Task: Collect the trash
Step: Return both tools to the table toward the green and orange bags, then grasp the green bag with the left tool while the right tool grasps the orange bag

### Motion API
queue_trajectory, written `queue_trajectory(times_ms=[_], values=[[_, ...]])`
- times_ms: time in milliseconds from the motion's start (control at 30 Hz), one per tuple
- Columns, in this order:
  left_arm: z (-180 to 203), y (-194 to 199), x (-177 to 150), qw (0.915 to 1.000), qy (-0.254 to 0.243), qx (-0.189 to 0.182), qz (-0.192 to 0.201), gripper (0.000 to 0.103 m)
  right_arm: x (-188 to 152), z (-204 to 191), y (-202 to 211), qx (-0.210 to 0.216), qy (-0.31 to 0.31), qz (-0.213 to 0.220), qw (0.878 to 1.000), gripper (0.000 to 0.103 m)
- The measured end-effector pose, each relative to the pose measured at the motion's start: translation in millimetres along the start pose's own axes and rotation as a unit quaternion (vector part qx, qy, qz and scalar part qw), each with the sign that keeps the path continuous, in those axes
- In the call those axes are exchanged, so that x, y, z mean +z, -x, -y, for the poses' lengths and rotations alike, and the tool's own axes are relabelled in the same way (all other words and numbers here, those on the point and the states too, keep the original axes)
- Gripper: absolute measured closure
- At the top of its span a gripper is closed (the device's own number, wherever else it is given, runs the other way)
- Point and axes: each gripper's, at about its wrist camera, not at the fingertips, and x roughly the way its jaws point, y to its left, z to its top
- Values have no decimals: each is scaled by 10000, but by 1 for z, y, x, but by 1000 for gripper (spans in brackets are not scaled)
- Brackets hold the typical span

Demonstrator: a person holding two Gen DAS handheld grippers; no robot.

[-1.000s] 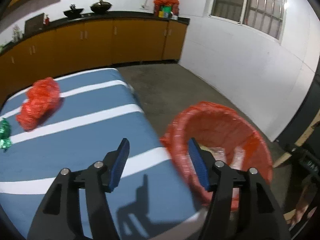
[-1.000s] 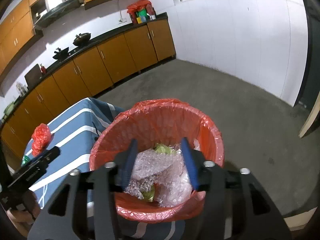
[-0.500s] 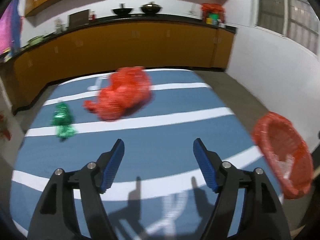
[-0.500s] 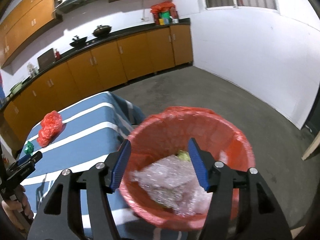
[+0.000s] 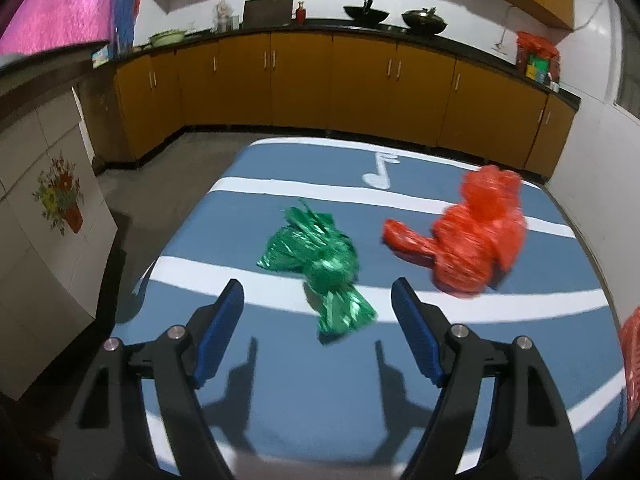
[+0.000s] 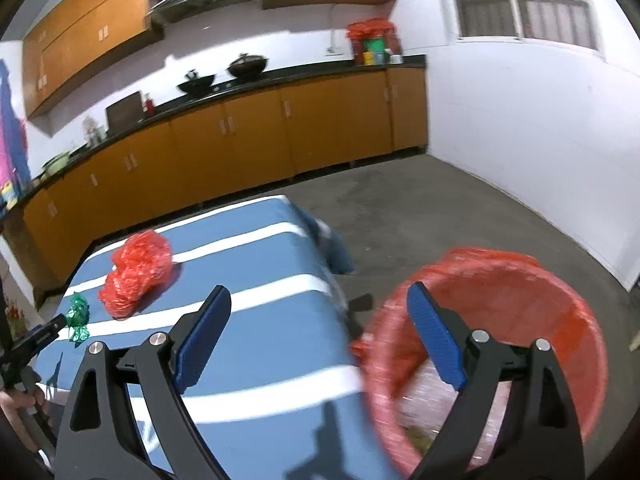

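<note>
Left gripper (image 5: 318,300) and right gripper (image 6: 320,316) both point forward, jaws spread wide, gripping nothing.

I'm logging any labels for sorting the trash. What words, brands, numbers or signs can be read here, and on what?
No readable words or numbers anywhere.
White music-note sign, printed on the blue striped tablecloth, at.
Flower picture, no text, on the white panel.
Packages on the far counter: too small and blurred to read.
Green wrapper and red plastic bag: no print legible.
</note>
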Motion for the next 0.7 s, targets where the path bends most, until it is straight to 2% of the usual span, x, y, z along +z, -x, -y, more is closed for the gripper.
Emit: queue_trajectory(times_ms=[267,433,500,567,633,700], values=[[2,-42,17,9993,-128,-12,-341,30,2,-59,-35,411,475,-194,9978,14],[-3,-68,20,9965,25,-82,-829,45,0,-84,-47,615,639,-285,9956,14],[-3,-70,22,9967,8,-104,-809,49,-2,-94,-50,680,724,-305,9946,14],[-2,-72,23,9966,-76,-120,-810,63,-3,-105,-55,762,816,-348,9931,14],[-3,-73,24,9966,-78,-173,-802,70,-3,-115,-59,835,868,-388,9920,14],[-9,-71,24,9967,-16,-239,-782,72,-1,-127,-66,922,916,-450,9905,14]])
